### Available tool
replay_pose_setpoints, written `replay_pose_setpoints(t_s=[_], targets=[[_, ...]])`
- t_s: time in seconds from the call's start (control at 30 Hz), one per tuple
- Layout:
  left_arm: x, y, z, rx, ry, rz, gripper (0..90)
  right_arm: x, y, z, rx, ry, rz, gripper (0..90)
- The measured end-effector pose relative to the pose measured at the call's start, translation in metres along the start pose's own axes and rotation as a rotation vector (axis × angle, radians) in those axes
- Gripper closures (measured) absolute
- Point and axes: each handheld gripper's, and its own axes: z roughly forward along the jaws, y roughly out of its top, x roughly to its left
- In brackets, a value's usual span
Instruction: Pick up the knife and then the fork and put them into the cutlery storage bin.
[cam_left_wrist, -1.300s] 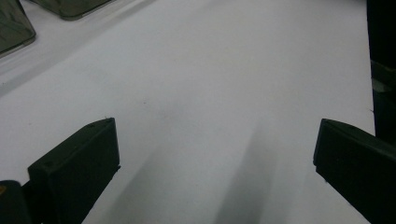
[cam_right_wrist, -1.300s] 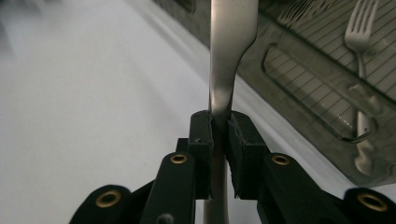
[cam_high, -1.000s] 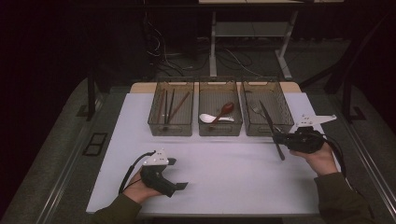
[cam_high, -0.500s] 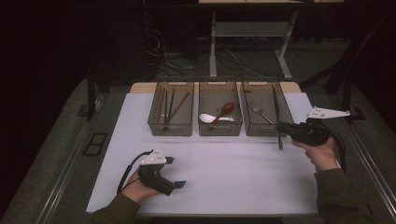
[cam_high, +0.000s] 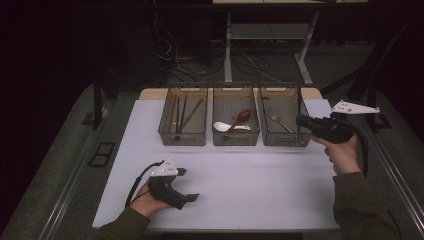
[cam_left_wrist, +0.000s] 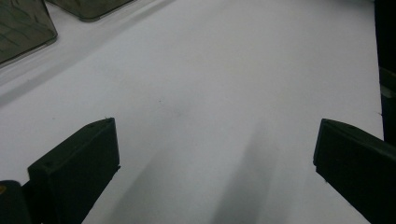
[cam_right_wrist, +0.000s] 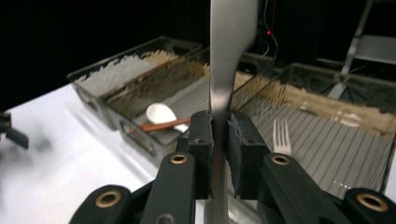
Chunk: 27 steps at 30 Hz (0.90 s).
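My right gripper is shut on a long metal utensil, held upright over the right edge of the right-hand bin. In the right gripper view the flat silver handle stands clamped between the pads of my right gripper; its working end is hidden below. A fork lies in that bin. My left gripper rests on the white table at the front left, open and empty. The left gripper view has my left gripper spread wide over bare tabletop.
Three clear bins stand in a row at the back of the table. The left bin holds chopsticks. The middle bin holds a white spoon and a reddish-brown spoon. Dark floor and a desk frame lie beyond.
My right gripper has risen and moved back toward the right bin, and the utensil in it has turned from slanted to upright. The left gripper has stayed put.
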Motion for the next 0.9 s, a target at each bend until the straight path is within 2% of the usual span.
replay_pose_setpoints(t_s=[0.2,0.37,0.47,0.6,0.77,0.9], targets=[[0.000,0.000,0.000,0.003,0.000,0.001,0.0,-0.006,0.014,0.003,-0.055,-0.042,0.002,79.9],[0.000,0.000,0.000,-0.002,-0.001,-0.003,0.0,-0.014,0.019,0.007,-0.071,-0.097,0.003,79.9],[0.000,0.000,0.000,0.003,-0.001,-0.001,0.0,-0.020,0.020,0.011,-0.062,-0.140,-0.007,79.9],[0.000,0.000,0.001,0.005,0.002,-0.001,0.0,-0.029,0.017,0.017,-0.064,-0.161,0.008,79.9],[0.000,0.000,0.001,0.005,0.002,-0.004,0.0,-0.036,0.009,0.026,-0.018,-0.190,0.011,79.9],[-0.001,0.000,0.001,0.004,0.002,-0.003,0.0,-0.040,0.003,0.032,0.045,-0.219,0.008,79.9]])
